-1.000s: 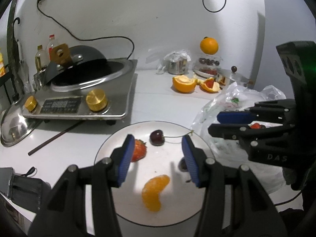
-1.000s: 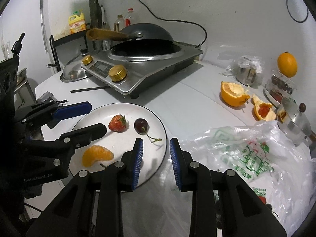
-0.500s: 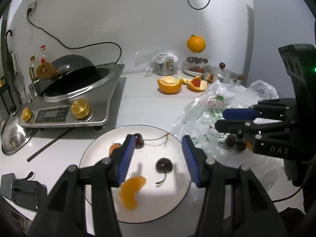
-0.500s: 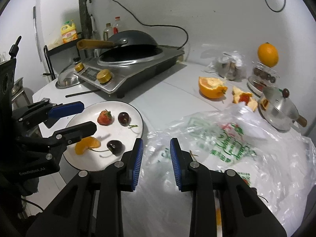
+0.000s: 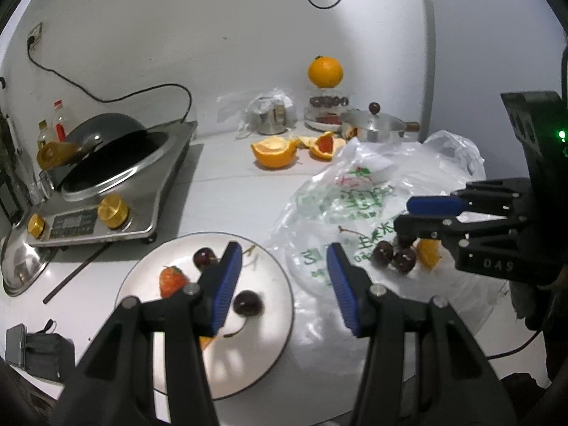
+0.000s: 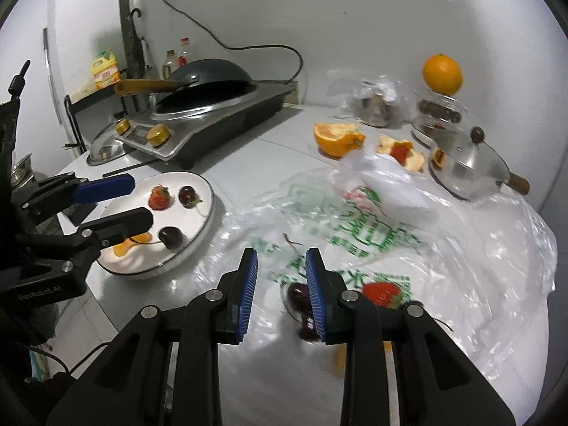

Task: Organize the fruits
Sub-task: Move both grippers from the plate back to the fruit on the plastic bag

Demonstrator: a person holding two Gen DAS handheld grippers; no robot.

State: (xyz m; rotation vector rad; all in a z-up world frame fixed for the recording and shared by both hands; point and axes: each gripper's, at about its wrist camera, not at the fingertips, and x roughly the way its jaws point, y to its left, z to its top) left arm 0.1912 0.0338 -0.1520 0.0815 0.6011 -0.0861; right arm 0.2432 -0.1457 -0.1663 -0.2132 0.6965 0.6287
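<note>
The right gripper point(image 6: 278, 284) hangs over the plastic bag point(image 6: 372, 227) with its blue pads a little apart and nothing between them. The step in hand seems to be the taking of the next fruit from the bag. The nearest one is a dark cherry point(image 6: 296, 296), which lies just beside the right pad and partly behind it. To do this well, the person should probably bring the pads to both sides of the round body of the cherry, not onto the thin stem, and close softly, because the skin is smooth and the fruit may roll or slip on the film. The film is loose and wrinkled, so it could be caught together with the fruit. A strawberry point(image 6: 381, 293) lies on the bag near the cherry, and an orange piece shows below, half hidden by the finger.

The left gripper point(image 5: 284, 282) is also apart and empty, and it hovers above the edge of the white plate point(image 5: 262, 351).

Farther away, the plate already carries a strawberry point(image 6: 158, 197), two cherries point(image 6: 187, 194) with their stems, and an orange segment point(image 6: 133, 243), all a little apart from each other. Beyond the bag lie a peeled orange skin point(image 6: 335, 138) and a whole orange point(image 6: 442, 74) on a jar near the wall.
</note>
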